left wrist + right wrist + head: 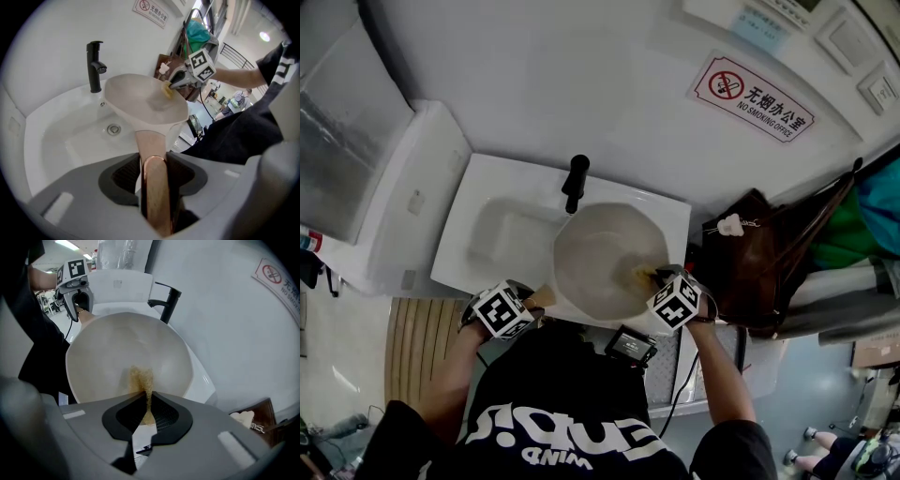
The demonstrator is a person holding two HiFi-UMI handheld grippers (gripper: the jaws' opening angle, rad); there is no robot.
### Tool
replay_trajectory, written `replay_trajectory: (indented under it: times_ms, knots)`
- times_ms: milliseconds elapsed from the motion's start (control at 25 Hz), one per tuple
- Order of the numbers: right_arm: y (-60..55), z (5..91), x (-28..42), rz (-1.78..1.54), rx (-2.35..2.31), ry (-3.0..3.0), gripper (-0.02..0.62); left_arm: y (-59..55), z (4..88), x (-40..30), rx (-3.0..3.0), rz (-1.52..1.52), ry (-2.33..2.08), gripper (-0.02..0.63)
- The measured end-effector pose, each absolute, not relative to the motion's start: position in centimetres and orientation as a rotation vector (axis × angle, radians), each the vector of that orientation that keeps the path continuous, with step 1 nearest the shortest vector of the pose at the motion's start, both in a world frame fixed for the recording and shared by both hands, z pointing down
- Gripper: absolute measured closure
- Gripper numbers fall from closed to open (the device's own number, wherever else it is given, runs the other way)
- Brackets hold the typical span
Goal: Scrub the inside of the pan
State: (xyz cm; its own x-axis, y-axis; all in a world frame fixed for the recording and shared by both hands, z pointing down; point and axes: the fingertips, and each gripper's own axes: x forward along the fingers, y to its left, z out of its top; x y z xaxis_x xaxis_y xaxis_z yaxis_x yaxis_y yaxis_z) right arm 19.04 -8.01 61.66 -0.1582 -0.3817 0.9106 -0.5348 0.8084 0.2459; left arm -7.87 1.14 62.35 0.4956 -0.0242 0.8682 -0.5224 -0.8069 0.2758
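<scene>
Here, right gripper (146, 405) holds scrubber (140, 378) inside the pan (117, 343)

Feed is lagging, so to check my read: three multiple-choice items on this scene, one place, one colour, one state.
1. The pan is: A over the sink; B on the floor; C on a stove.
2. The faucet is: A white; B black; C red.
3. The left gripper is: A open and empty; B shut on the handle; C out of view.
Answers: 1 A, it hangs above the sink; 2 B, it shows black in every view; 3 B, its jaws clamp the handle.
</scene>
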Motion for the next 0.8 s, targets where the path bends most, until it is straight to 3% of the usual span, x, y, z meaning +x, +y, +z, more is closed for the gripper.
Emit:
replay_trajectory:
  times_ms: [800]
  knots:
    - [-0.1,61.4,10.7,0.279,0.437,-1.914,0.557,1.5,62.4,-7.5,2.224,1.273,-0.454,0.437]
